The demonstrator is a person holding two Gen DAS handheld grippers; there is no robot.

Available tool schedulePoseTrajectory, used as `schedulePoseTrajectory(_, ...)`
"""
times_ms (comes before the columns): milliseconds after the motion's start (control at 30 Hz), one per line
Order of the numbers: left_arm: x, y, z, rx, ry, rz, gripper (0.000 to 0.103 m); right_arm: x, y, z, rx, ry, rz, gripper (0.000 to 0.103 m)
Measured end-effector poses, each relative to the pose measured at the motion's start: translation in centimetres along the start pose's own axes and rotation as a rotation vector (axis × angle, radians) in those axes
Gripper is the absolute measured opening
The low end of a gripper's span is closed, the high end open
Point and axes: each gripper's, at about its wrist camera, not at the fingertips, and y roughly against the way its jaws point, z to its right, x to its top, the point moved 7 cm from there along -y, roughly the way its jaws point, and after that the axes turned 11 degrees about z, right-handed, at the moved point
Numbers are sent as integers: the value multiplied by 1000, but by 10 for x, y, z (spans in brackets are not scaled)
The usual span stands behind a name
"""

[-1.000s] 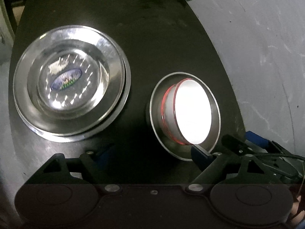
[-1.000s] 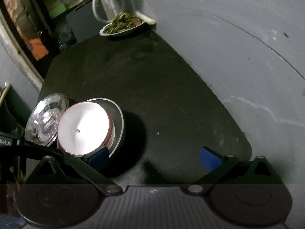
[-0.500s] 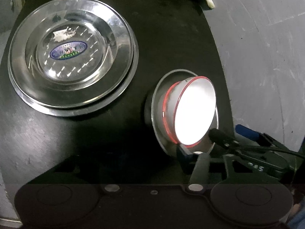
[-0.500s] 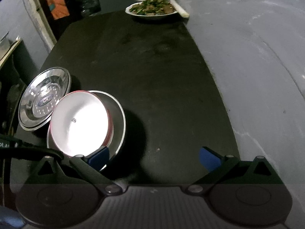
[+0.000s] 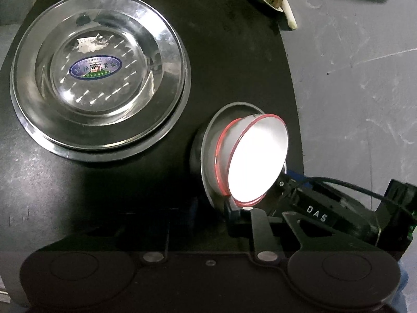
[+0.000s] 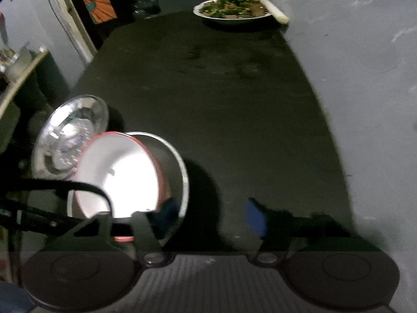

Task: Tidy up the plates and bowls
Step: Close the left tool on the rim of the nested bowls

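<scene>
A white bowl with a red rim sits tilted inside a small steel bowl on the black table. My left gripper is at the white bowl's near rim. Its jaws are closing and the pads press on that rim. In the right wrist view the white bowl faces the camera. My right gripper is closing too: its left pad is inside the steel bowl and its right pad stands apart outside the wall. One blue pad shows beside the bowls.
A stack of large steel plates with a stickered steel dish on top lies at the table's left. A dish of cooked greens stands at the far end. The table's right edge drops to grey floor.
Both pairs of jaws have narrowed, the left from wide to nearly shut at the white bowl's rim. The right gripper has come in over the steel bowl's wall. The white bowl now tilts up more.
</scene>
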Motion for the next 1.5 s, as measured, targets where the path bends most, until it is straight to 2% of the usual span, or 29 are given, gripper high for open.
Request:
schedulePoseTrajectory(33, 0, 0, 0, -2, 4, 0, 23, -1, 0, -1, 15, -6, 2, 44)
schedulePoseTrajectory(100, 2, 0, -1, -4, 6, -2, 22, -2, 1, -5, 47, -9, 12, 28)
schedulePoseTrajectory(133, 2, 0, -1, -6, 6, -3, 22, -2, 2, -7, 52, -10, 18, 26)
schedulePoseTrajectory(200, 3, -1, 0, -8, 5, -7, 21, -3, 3, -9, 64, -23, 21, 14)
schedulePoseTrajectory(233, 2, -2, 1, -10, 3, -12, 21, -3, 3, -10, 70, -30, 19, 13)
schedulePoseTrajectory(367, 0, -7, 5, -20, -18, -43, 20, -6, 8, -11, 39, -16, 1, 13)
schedulePoseTrajectory(600, -8, -18, 22, -41, -96, -93, 18, -28, 29, -1, -15, -79, -48, 15)
schedulePoseTrajectory(733, -10, -26, 40, -49, -219, -96, 19, -44, 42, 9, -57, -155, -54, 15)
schedulePoseTrajectory(867, -10, -35, 57, -34, -380, -53, 19, -54, 53, 17, -102, -253, -40, 16)
schedulePoseTrajectory(967, -10, -41, 65, -39, -448, -24, 20, -60, 57, 21, -121, -313, -22, 16)
schedulePoseTrajectory(1133, -9, -47, 65, -57, -466, 0, 19, -64, 57, 25, -128, -389, 11, 18)
schedulePoseTrajectory(1400, -6, -43, 58, -91, -438, 6, 17, -72, 60, 33, -107, -499, 49, 21)
schedulePoseTrajectory(1500, -6, -39, 57, -94, -439, 9, 16, -71, 57, 29, -122, -503, 49, 22)
